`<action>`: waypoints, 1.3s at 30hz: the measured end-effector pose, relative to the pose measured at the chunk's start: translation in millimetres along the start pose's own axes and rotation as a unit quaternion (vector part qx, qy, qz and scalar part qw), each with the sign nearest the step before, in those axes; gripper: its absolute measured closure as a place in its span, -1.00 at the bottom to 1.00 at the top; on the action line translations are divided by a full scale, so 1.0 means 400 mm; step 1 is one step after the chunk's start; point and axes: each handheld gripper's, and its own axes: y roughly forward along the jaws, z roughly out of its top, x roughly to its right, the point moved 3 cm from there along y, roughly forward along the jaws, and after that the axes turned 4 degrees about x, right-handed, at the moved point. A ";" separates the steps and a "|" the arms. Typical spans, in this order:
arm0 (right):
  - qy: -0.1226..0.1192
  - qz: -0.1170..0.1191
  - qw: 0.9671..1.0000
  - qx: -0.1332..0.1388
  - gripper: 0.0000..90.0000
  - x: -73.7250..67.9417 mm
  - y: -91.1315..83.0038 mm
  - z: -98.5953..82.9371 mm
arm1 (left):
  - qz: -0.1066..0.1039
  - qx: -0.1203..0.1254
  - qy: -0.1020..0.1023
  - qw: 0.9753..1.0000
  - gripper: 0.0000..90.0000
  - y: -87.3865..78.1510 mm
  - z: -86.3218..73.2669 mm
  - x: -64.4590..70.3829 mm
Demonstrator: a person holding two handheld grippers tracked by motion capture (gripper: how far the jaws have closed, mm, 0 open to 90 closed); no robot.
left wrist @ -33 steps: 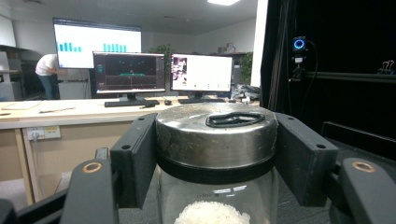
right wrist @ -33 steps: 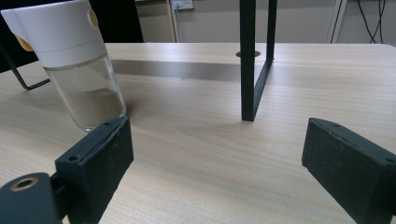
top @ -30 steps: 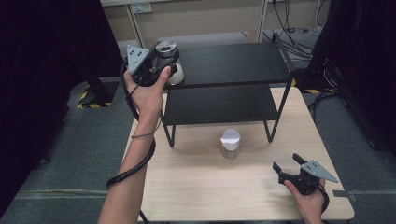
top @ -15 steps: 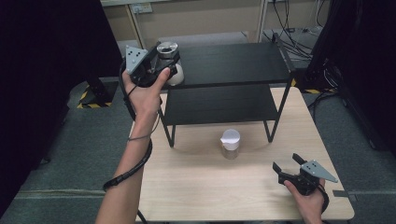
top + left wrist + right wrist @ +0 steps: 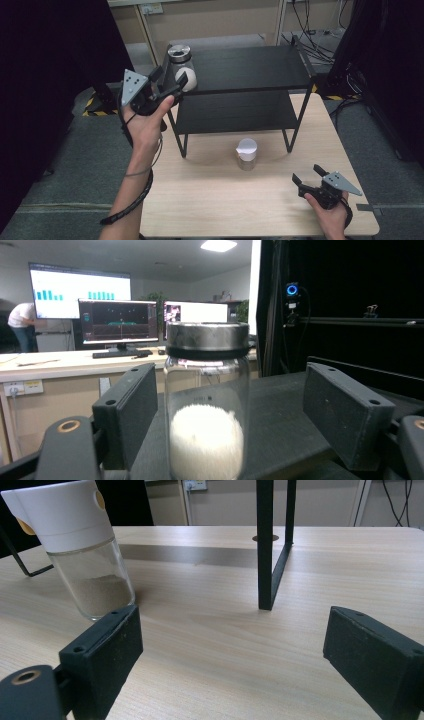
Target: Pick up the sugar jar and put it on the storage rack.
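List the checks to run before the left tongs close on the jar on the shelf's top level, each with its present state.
1. Left tongs open: ok.
2. Glass jar between the jaws: ok, gaps on both sides.
3. Jar upright, metal lid on: ok.
4. Jar's footing on the top shelf: cannot tell; it stands near the left corner.
5. Right tongs open, away over the table: ok.
6. White-capped jar clear of the shelf: ok.

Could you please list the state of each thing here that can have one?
Left gripper: open, jaws either side of the jar.
Right gripper: open, holding nothing.
Jar: upright on the shelf's top, lid on, part full.
Shaker: on the table, cap on, part full.
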 end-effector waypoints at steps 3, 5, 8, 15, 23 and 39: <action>-0.002 -0.001 1.000 0.000 -0.80 -0.001 0.000 0.000 | -0.002 0.003 0.001 1.000 -0.52 -0.021 -0.009 0.005; -0.002 -0.001 1.000 -0.001 -0.80 -0.002 0.000 0.000 | -0.004 0.002 0.004 1.000 -0.53 -0.036 -0.017 0.010; 0.000 -0.002 1.000 0.001 -0.80 -0.001 0.000 0.000 | -0.015 0.008 -0.008 1.000 -0.58 -0.053 -0.035 0.015; 0.000 -0.001 1.000 0.001 -0.80 -0.001 -0.001 -0.001 | -0.039 0.015 -0.047 0.998 -0.65 -0.099 -0.088 0.019; -0.001 -0.001 1.000 0.002 -0.80 0.000 -0.001 -0.002 | -0.040 0.003 -0.007 0.999 -0.56 -0.137 -0.147 0.042; -0.001 0.000 1.000 0.002 -0.80 0.000 -0.001 -0.002 | -0.070 0.015 -0.026 0.997 -0.36 -0.206 -0.290 0.055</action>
